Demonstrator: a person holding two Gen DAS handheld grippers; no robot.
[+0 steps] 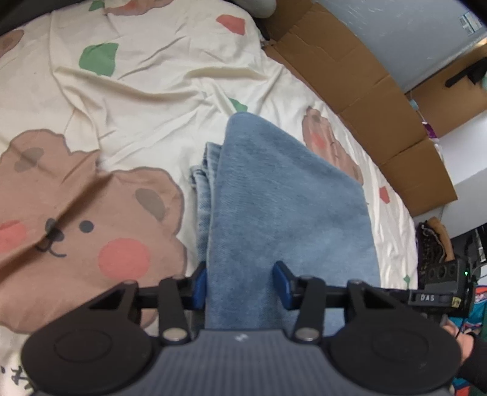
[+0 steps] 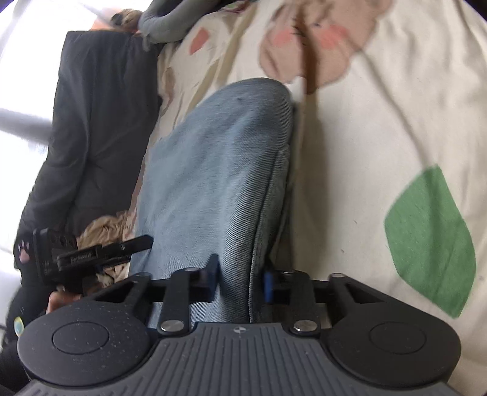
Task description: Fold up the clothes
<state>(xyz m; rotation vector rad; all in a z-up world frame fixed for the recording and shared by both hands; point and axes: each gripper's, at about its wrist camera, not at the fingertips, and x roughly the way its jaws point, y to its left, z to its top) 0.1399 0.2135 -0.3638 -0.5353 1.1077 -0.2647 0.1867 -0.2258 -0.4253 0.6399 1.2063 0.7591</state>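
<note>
Light blue jeans [image 1: 283, 207] lie folded lengthwise on the bear-print bedsheet [image 1: 146, 91]. In the left wrist view my left gripper [image 1: 240, 284] hovers over the near end of the jeans. Its blue pads [image 1: 281, 280] stand apart and the denim runs flat beneath and between them. In the right wrist view my right gripper [image 2: 240, 280] straddles a thick folded edge of the jeans [image 2: 219, 170], and both pads [image 2: 213, 274] press against it. The other gripper [image 2: 91, 256] shows at the left of that view, held in a hand.
Flattened cardboard [image 1: 365, 91] lines the bed's far right edge. A dark jacket [image 2: 97, 137] lies beside the jeans, with a crumpled beige cloth [image 2: 103, 225] at its near end and a grey garment [image 2: 164, 24] at its far end. Cluttered shelves [image 1: 438, 249] stand off the bed.
</note>
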